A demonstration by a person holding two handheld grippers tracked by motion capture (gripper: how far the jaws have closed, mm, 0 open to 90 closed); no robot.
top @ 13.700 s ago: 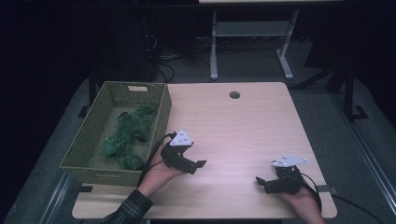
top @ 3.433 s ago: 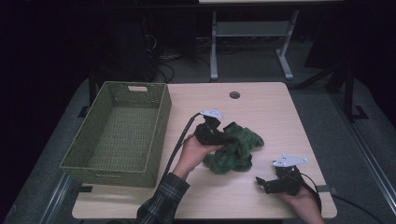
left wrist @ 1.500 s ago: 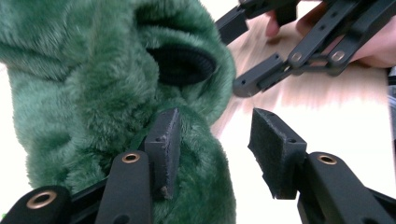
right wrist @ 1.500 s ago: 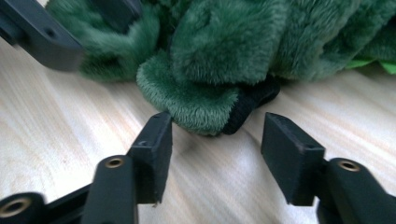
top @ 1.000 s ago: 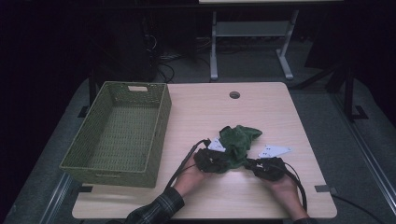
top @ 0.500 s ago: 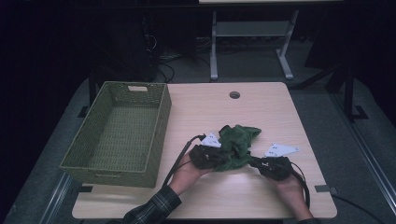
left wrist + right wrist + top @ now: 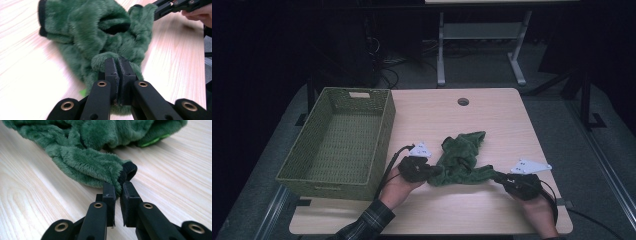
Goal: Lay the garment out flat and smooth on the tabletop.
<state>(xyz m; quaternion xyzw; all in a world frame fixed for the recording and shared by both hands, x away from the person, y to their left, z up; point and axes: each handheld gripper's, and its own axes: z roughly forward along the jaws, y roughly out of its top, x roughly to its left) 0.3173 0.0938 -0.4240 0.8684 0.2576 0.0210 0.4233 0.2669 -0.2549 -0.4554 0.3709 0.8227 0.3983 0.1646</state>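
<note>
We've got the green fleece garment (image 7: 460, 159) on the table (image 7: 492, 120), near edge, just right of centre. Left gripper (image 7: 435, 171) clenched on a fold at the garment's 7 o'clock corner; in the left gripper view the jaws pinch fleece tight. Right gripper (image 7: 498, 178) clamped on a black-trimmed cuff (image 7: 128, 171) at the garment's 4 o'clock end. Fabric is stretched between the two. Wicker basket (image 7: 338, 141) sits at 9 o'clock of the garment, apart from it.

No legible text or labels.
</note>
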